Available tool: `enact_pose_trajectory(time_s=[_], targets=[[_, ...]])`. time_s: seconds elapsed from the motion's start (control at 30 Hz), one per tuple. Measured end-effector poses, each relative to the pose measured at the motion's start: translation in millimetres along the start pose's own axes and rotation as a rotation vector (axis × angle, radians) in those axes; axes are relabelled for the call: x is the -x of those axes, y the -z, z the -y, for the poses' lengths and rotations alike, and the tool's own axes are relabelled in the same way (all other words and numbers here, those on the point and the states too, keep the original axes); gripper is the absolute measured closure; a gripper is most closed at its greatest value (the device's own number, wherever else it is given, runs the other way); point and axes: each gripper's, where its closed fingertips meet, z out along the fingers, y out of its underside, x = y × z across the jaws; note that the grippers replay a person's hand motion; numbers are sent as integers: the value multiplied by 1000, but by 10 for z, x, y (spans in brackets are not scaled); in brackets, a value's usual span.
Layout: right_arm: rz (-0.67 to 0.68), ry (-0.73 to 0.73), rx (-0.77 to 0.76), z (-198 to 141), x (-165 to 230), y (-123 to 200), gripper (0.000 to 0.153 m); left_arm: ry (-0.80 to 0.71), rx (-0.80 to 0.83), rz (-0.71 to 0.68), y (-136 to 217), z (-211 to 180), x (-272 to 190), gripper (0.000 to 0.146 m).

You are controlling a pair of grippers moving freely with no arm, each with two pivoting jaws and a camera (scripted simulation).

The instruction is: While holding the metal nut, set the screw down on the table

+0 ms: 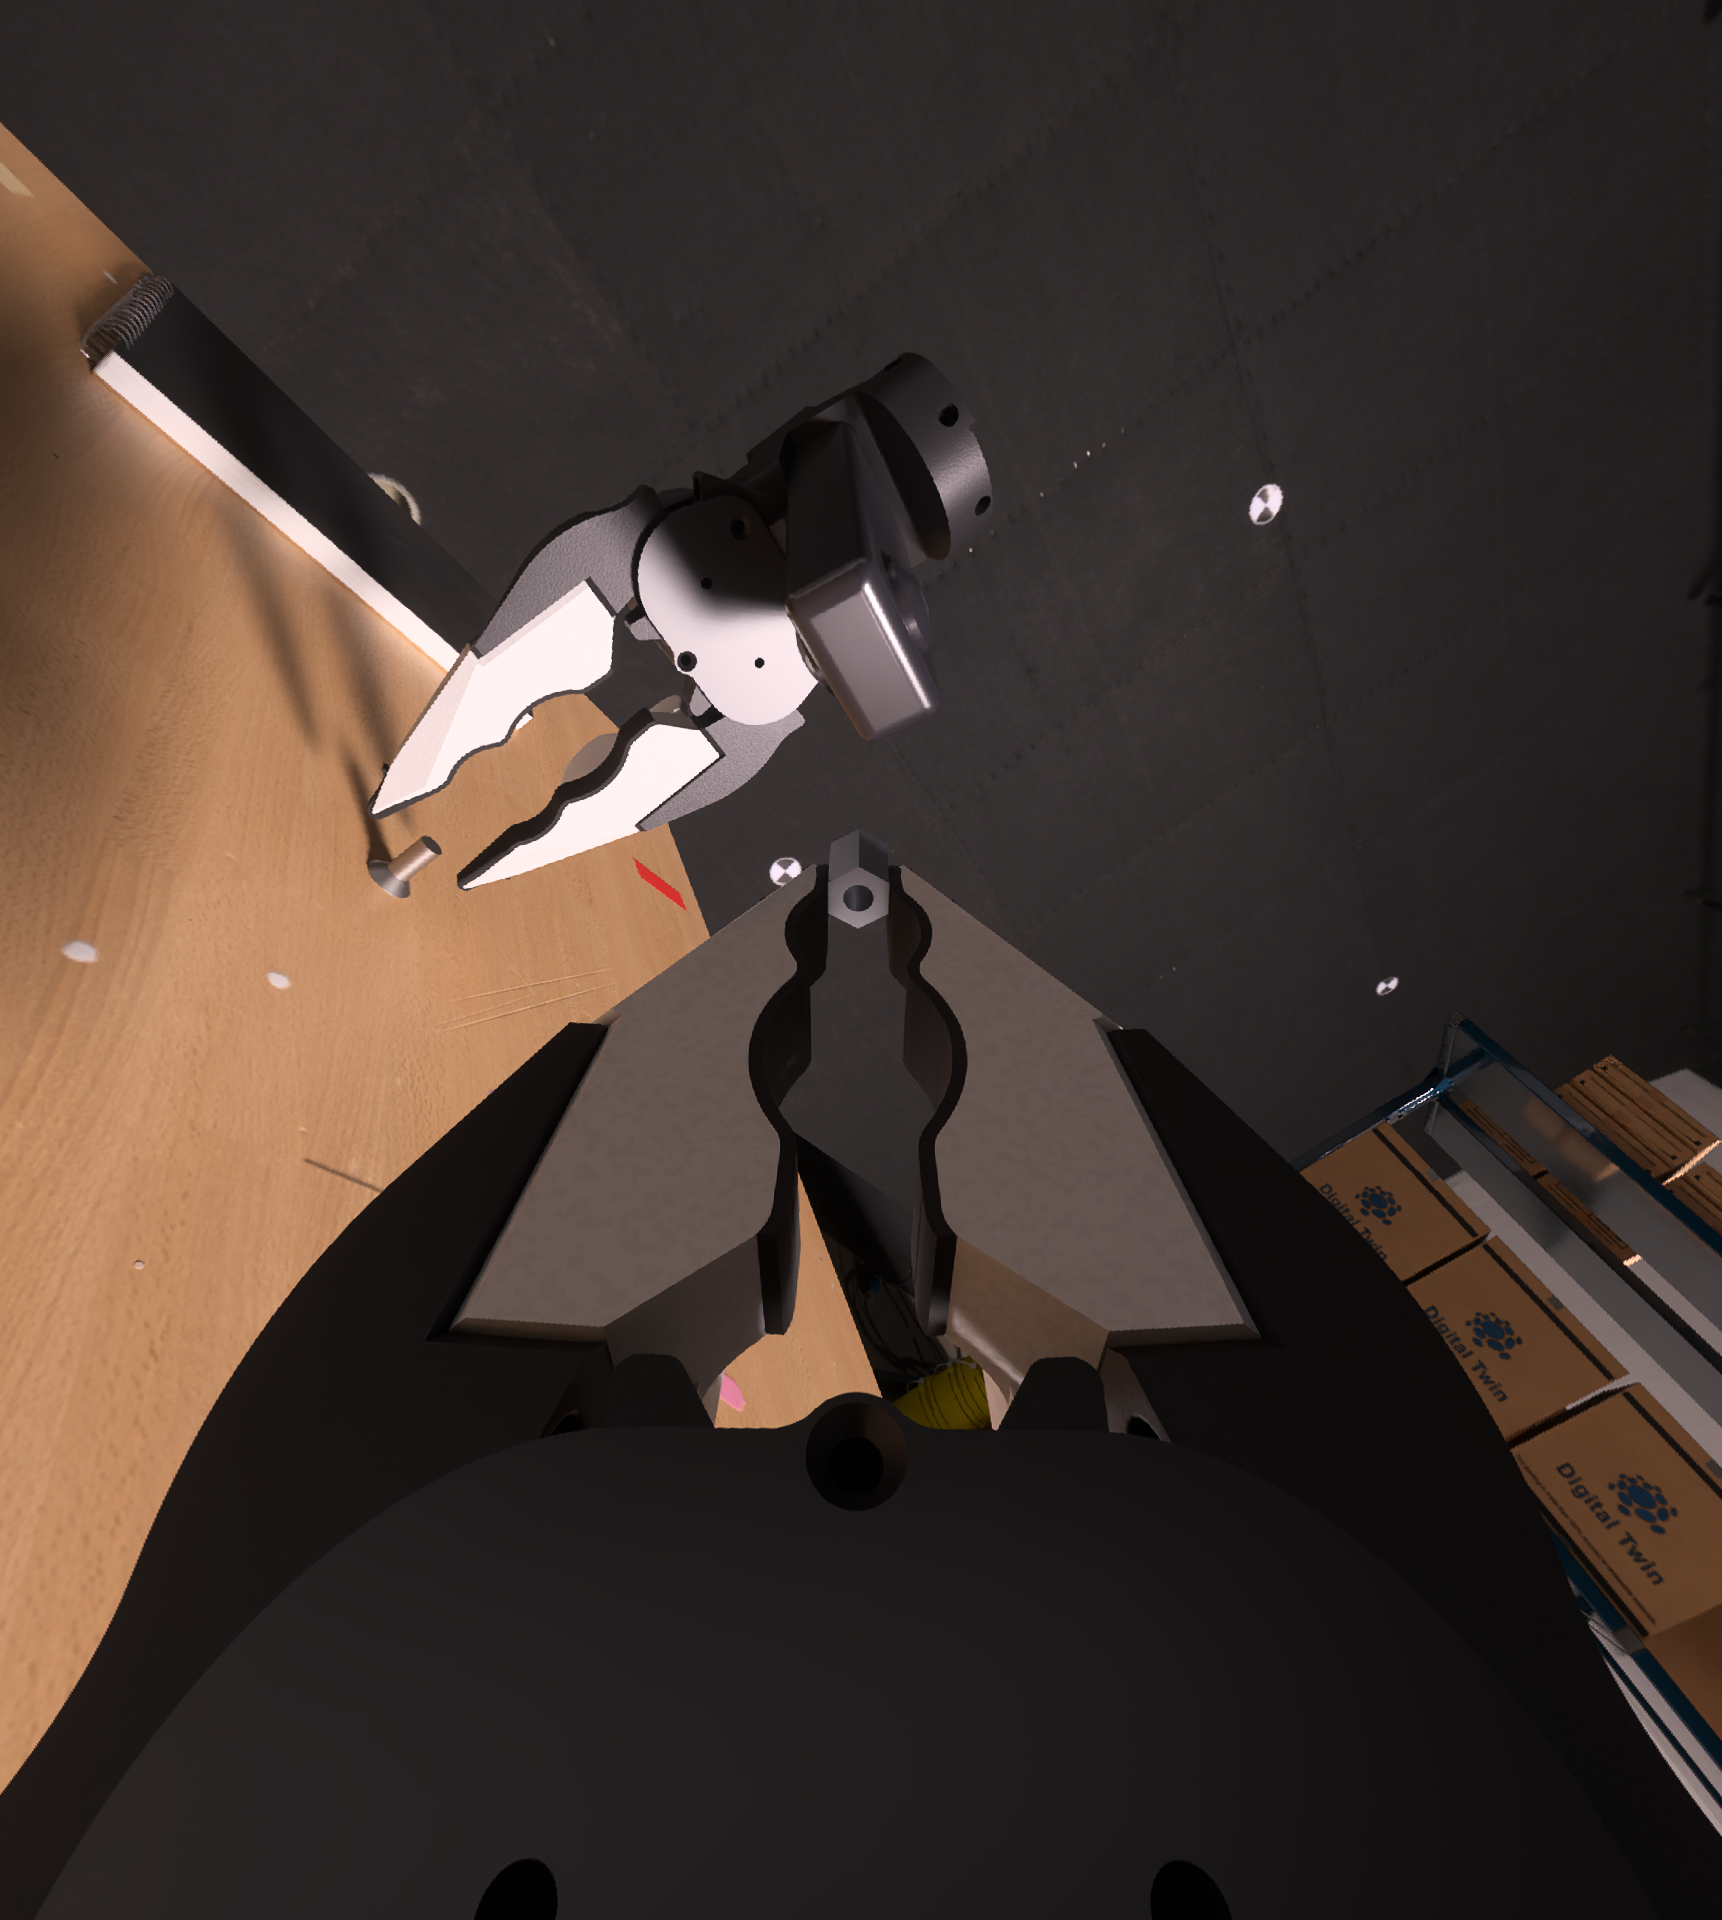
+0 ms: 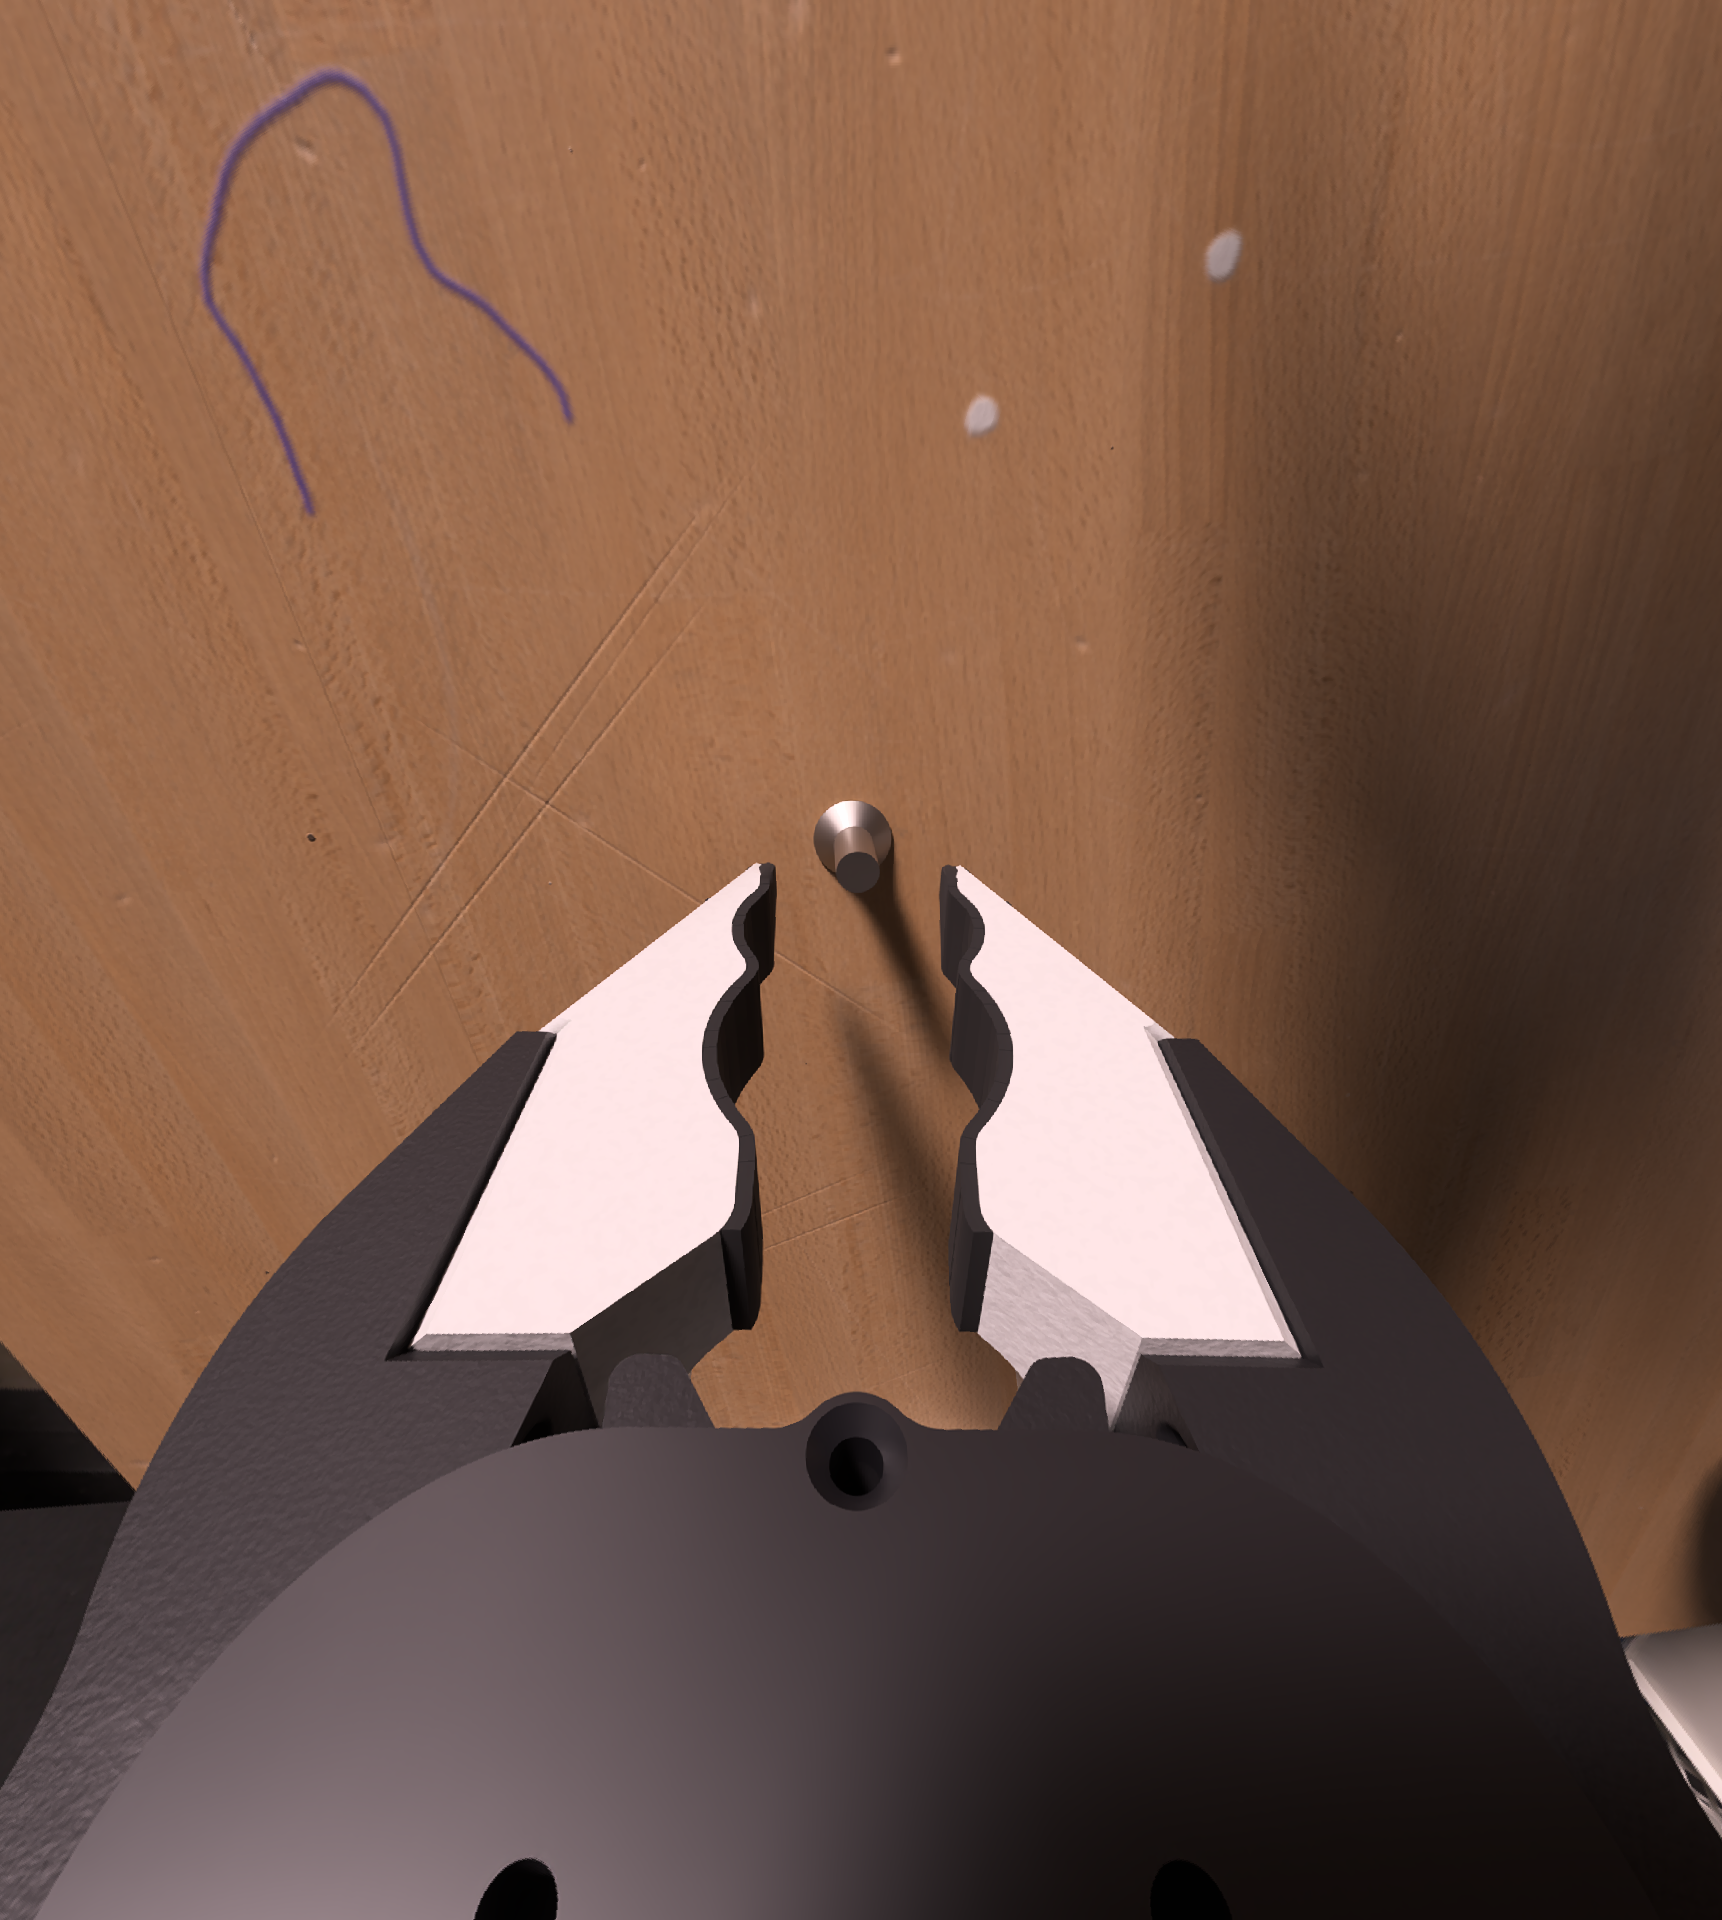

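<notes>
Your left gripper [image 1: 855, 894] has its jaws clamped on the metal nut [image 1: 855, 888], off the table [image 1: 161, 1039] edge. Your right gripper [image 2: 857, 878], jaws spread, hangs just behind the screw [image 2: 852, 844], which stands head-down on the table.

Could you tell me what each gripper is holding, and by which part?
Left gripper pinches the metal nut by its flat sides. Right gripper holds nothing.

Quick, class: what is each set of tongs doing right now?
Left tongs: closed on the metal nut.
Right tongs: open, empty; the screw stands on the table.
</notes>
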Motion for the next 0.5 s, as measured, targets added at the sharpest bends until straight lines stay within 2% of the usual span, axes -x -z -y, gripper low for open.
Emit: enact_pose_trajectory(time_s=[0.33, 0.5], targets=[[-4, -12, -6, 15, -17, 22, 121, -5, 1, -2, 0, -1, -13, 136], [4, -23, -7, 12, -12, 23, 131, -7, 3, -2, -4, -4, -17, 136]])
